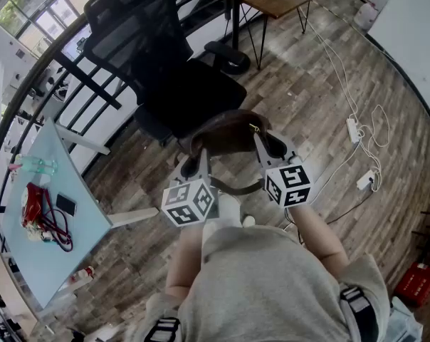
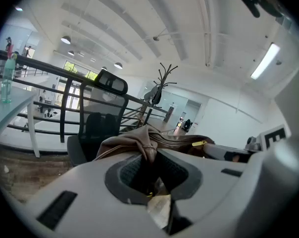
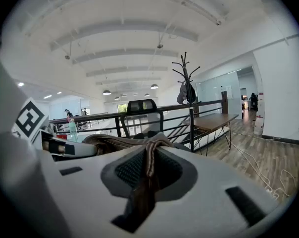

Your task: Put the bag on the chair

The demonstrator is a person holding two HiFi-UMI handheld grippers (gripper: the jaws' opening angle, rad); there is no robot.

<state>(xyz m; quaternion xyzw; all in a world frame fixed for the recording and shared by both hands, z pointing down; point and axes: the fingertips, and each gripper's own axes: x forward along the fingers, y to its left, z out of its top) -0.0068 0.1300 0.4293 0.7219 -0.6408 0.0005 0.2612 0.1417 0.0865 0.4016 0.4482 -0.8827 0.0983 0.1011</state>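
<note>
In the head view we hold the brown bag (image 1: 228,132) between the left gripper (image 1: 201,161) and the right gripper (image 1: 260,142). It hangs at the near edge of the black office chair (image 1: 174,84), and we judge it is not yet resting on the seat. We should carry it forward level, both hands together, and lower it mid-seat before letting go. The armrest (image 1: 226,52) flanks the right and the table (image 1: 65,212) lies well apart on the left, so the way looks open. In the left gripper view the jaws pinch a bunch of the bag's leather. In the right gripper view the jaws clamp another fold, with the chair straight ahead.
</note>
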